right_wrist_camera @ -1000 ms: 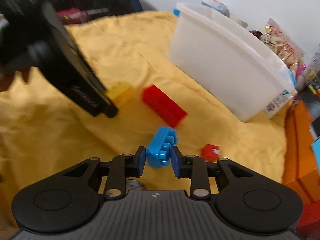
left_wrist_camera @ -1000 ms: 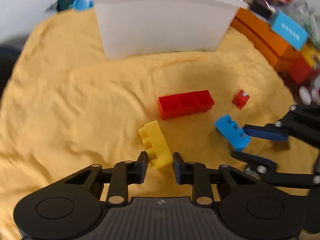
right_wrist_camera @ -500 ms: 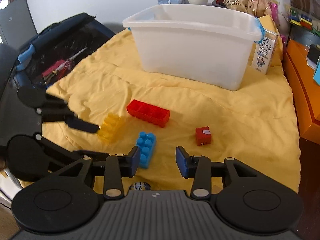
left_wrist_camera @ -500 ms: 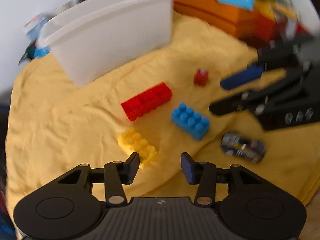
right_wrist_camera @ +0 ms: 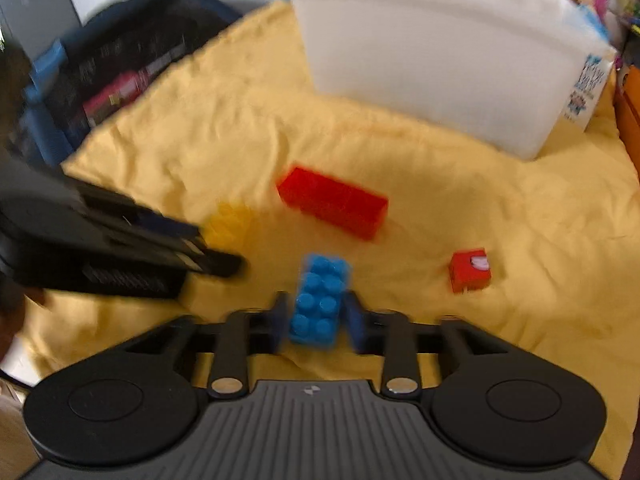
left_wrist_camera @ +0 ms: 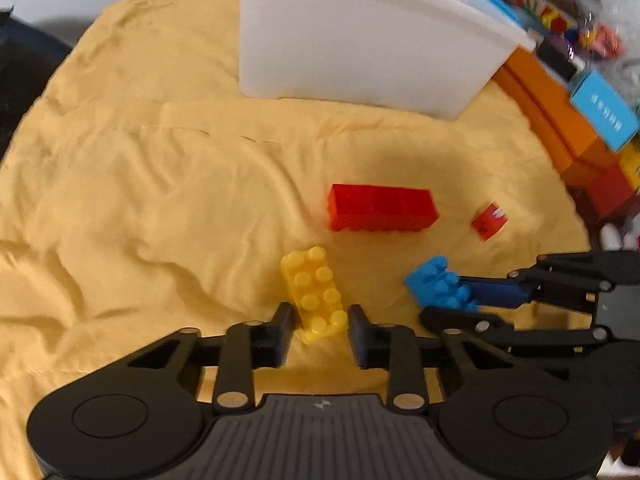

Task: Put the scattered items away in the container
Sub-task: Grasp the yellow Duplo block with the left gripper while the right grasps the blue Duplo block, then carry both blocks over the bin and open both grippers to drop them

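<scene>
one yellow brick (left_wrist_camera: 316,294), one blue brick (right_wrist_camera: 319,300), one long red brick (left_wrist_camera: 382,208), one small red block (right_wrist_camera: 470,270), one white bin (left_wrist_camera: 360,48)

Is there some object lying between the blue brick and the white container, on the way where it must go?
Yes: the long red brick lies on the cloth between the blue brick and the white container; lifted over it, nothing visible blocks.

Colour notes for you, operator: cloth (left_wrist_camera: 120,184) plain yellow, creased, unpatterned. Container (left_wrist_camera: 360,52) translucent white; printed blue-and-white label at its corner in your right wrist view. Long brick (left_wrist_camera: 382,208) solid red. Small cube (left_wrist_camera: 489,221) red with a white mark on one face. Studded brick (left_wrist_camera: 314,292) yellow; second studded brick (right_wrist_camera: 318,300) bright blue. Your left claw (left_wrist_camera: 318,330) and right claw (right_wrist_camera: 316,320) black, pads dark blue. Boxes (left_wrist_camera: 548,112) at the cloth's edge orange
</scene>
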Demonstrator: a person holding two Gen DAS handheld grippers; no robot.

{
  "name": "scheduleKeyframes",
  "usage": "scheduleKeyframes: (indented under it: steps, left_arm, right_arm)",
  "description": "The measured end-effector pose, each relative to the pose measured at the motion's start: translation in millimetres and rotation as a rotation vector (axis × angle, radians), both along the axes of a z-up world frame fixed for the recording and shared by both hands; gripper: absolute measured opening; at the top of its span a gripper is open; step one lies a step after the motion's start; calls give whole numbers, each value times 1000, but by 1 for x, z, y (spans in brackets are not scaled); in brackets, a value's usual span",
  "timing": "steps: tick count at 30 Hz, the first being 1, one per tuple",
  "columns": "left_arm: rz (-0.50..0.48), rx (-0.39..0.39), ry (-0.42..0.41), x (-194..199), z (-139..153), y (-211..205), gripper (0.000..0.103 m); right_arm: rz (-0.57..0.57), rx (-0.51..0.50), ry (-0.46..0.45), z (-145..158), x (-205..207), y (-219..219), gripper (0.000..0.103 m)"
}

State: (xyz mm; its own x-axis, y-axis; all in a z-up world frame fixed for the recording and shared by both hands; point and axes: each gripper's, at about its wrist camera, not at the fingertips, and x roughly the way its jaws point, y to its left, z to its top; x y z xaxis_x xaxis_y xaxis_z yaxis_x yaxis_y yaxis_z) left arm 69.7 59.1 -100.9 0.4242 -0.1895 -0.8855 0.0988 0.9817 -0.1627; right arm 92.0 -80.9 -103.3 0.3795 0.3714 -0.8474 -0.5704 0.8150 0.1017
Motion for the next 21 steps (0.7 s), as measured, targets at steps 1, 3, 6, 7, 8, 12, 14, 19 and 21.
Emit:
scheduleKeyframes:
  steps: [1,3,6,7,8,12,14,19,21]
  left_arm:
    - [-13,3,3,0,0,1,31]
    - [-26,-11,14,1,3,4,31]
    - [-47,0,-27,8,23,5,30]
    - [-51,-3,-48,12,32,5,30]
    - [-54,-9,-77,18,44,5,30]
    - [-63,-37,-243,52,109,6,30]
    - [-71,-45,-329,71,141,6,30]
    - [-73,2,-482,123,190,-4,30]
    - [-82,12,-502,143,194,-10,30]
  right_arm:
    - [7,3,4,0,1,-2,27]
    - [15,-2,7,4,2,-4,27]
    - [4,5,-43,23,8,-8,27]
    - [-4,9,-65,33,12,-11,27]
    - [-8,10,-92,45,17,-13,27]
    - [-42,27,-234,99,45,-23,27]
    - [-75,51,-300,127,64,-30,27]
    - [-126,71,-384,169,110,-33,27]
    - [-137,52,-403,172,125,-29,27]
